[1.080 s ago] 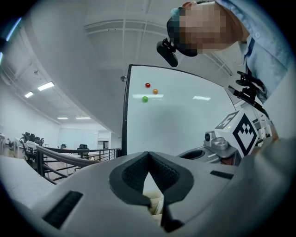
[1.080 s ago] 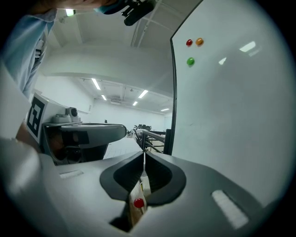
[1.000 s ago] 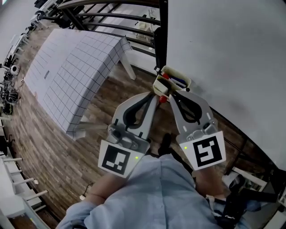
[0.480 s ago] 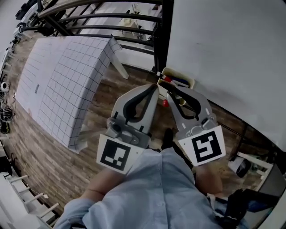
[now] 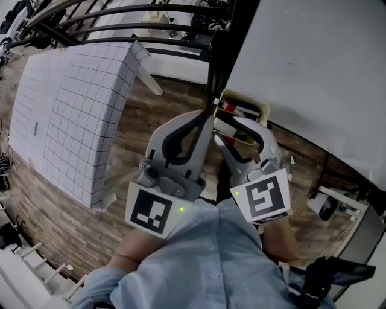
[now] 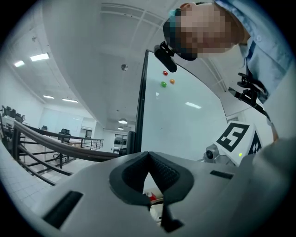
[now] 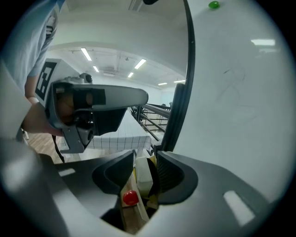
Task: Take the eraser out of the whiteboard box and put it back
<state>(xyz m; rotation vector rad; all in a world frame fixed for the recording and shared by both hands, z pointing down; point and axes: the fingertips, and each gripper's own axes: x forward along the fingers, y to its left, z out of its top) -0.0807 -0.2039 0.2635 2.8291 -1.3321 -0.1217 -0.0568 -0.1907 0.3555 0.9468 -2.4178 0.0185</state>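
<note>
The right gripper (image 7: 145,157), its jaws spread and only just opened, straddles a pale, block-shaped eraser (image 7: 142,178). The eraser stands between the pads and, as far as this gripper's own view shows, is not pinched. It sits directly under the tips, at the near end of a cream-coloured plastic whiteboard box (image 5: 242,96). The wide spread reads as a release, with the eraser judged to be back in its box. A red round cap (image 7: 130,198) lies just below the eraser, nearer the gripper's body.

Close on its left, the left gripper (image 6: 148,156) points level with its jaws pressed together on nothing, apparently just kept out of the way.

Ahead of both tips rises the white whiteboard (image 5: 313,72), and its black frame post (image 7: 179,111) stands hard beside the box. That post and the red-capped markers (image 5: 228,107) lying in the box crowd the eraser, so drawing the open jaws away probably calls for a straight pull back. Farther left of the grippers are a table under a grid-patterned white cloth (image 5: 78,108) and a black metal railing (image 5: 120,12), with a wooden plank floor (image 5: 145,121) below.
</note>
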